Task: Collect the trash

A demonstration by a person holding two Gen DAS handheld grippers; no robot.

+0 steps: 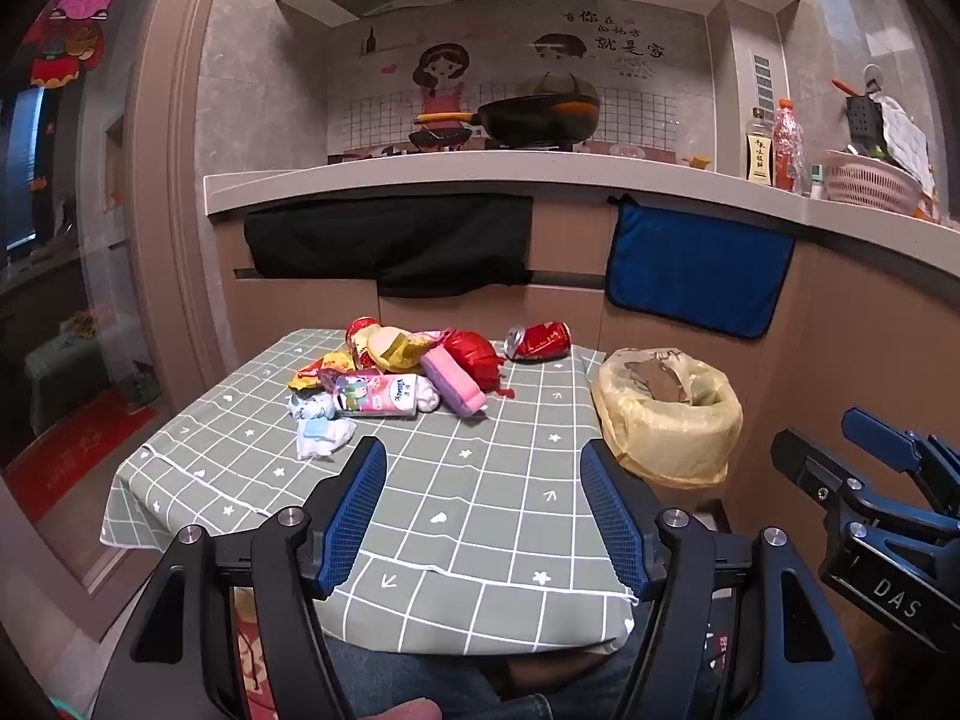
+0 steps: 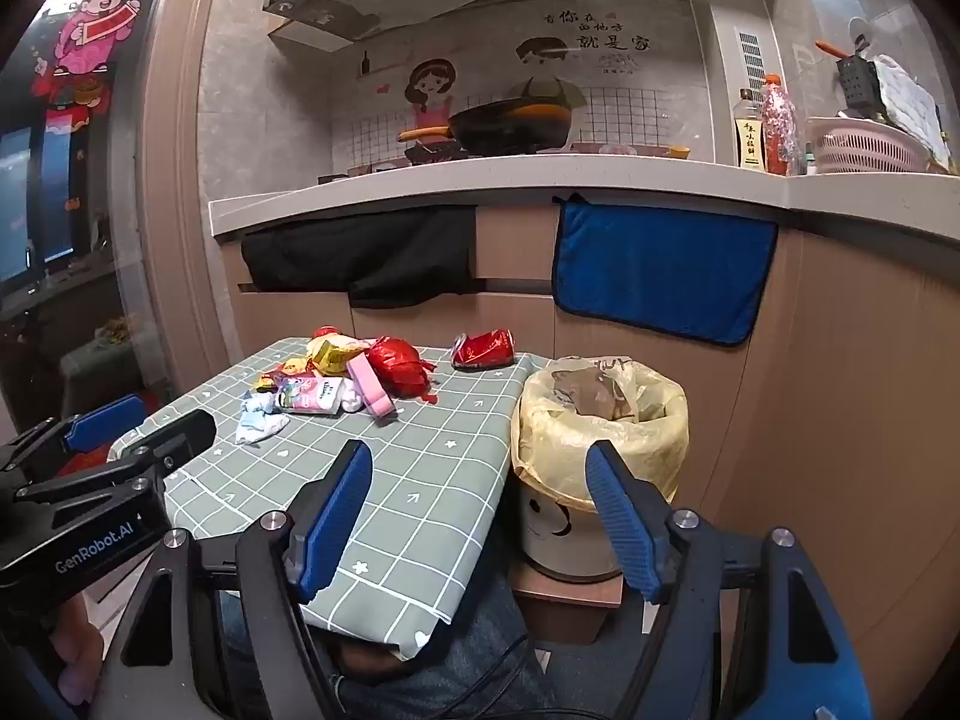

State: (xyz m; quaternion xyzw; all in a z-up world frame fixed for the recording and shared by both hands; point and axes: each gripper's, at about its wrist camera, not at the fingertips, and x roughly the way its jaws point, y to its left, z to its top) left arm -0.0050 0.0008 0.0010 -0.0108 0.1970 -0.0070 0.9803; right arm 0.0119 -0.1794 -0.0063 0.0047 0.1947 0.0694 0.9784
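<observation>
A heap of trash lies at the far side of the small table (image 1: 456,516): a pink packet (image 1: 453,383), a red crumpled wrapper (image 1: 477,354), a tissue pack (image 1: 384,396), a white crumpled wrapper (image 1: 321,429) and snack wrappers. A crushed red can (image 1: 537,341) lies apart at the far right corner; it also shows in the right wrist view (image 2: 485,349). A bin lined with a yellow bag (image 2: 600,420) stands right of the table. My left gripper (image 1: 483,480) is open and empty above the table's near part. My right gripper (image 2: 477,486) is open and empty, over the table's right edge and the bin.
The table wears a green checked cloth (image 2: 420,480). Behind it runs a kitchen counter (image 1: 480,171) with a wok (image 1: 534,117), bottles and a pink basket (image 1: 870,183). A blue towel (image 1: 696,270) and a black cloth (image 1: 390,240) hang on the cabinet. A doorway opens at the left.
</observation>
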